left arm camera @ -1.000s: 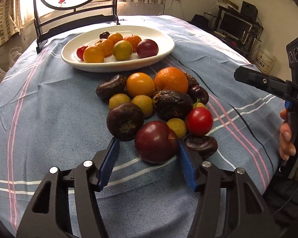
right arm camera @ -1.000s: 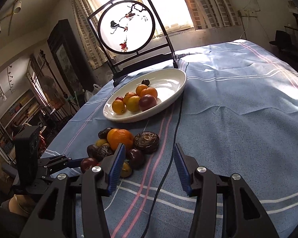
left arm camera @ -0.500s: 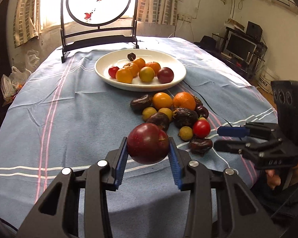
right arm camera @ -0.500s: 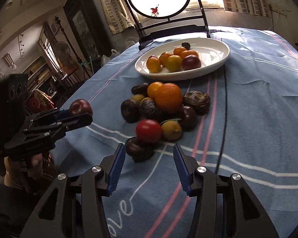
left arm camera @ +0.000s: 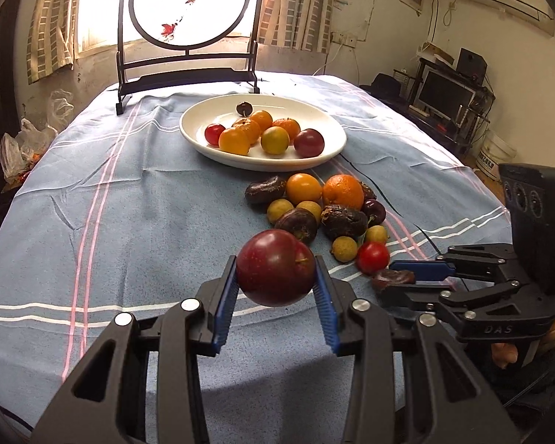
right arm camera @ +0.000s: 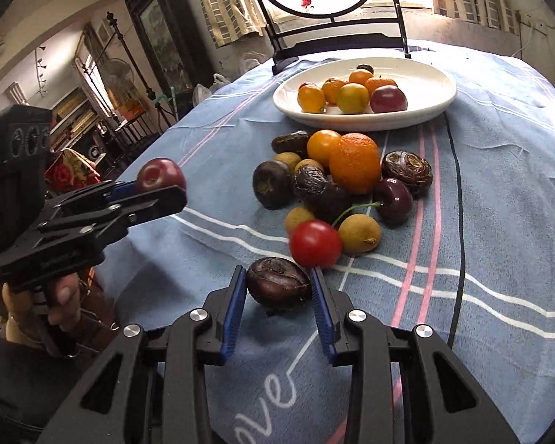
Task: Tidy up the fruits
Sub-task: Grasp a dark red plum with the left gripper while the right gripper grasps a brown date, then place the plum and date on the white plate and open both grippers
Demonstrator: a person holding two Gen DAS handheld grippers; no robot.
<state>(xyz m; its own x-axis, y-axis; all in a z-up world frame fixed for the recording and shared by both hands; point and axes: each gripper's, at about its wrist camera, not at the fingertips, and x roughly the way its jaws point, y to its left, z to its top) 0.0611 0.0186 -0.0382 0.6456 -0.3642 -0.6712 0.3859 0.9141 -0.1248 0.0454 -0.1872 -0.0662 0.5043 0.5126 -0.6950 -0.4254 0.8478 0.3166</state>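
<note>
My left gripper (left arm camera: 275, 285) is shut on a dark red plum (left arm camera: 275, 268) and holds it above the blue cloth; it also shows in the right wrist view (right arm camera: 161, 175). My right gripper (right arm camera: 279, 292) is open, its fingers on either side of a dark wrinkled fruit (right arm camera: 277, 284) that lies on the cloth; the gripper also shows in the left wrist view (left arm camera: 418, 277). A red tomato (right arm camera: 315, 243) sits just beyond it. A pile of loose fruit with an orange (right arm camera: 355, 162) lies before a white plate (left arm camera: 314, 155) holding several fruits.
A black framed round screen (left arm camera: 187, 11) stands at the table's far edge. A black cable (right arm camera: 458, 199) runs across the cloth right of the pile. The person's hand (right arm camera: 55, 296) holds the left gripper's handle at the table's left edge.
My left gripper closed on the dark red plum and lifted it off the cloth. My right gripper moved down to the pile's near edge and now brackets the dark wrinkled fruit.
</note>
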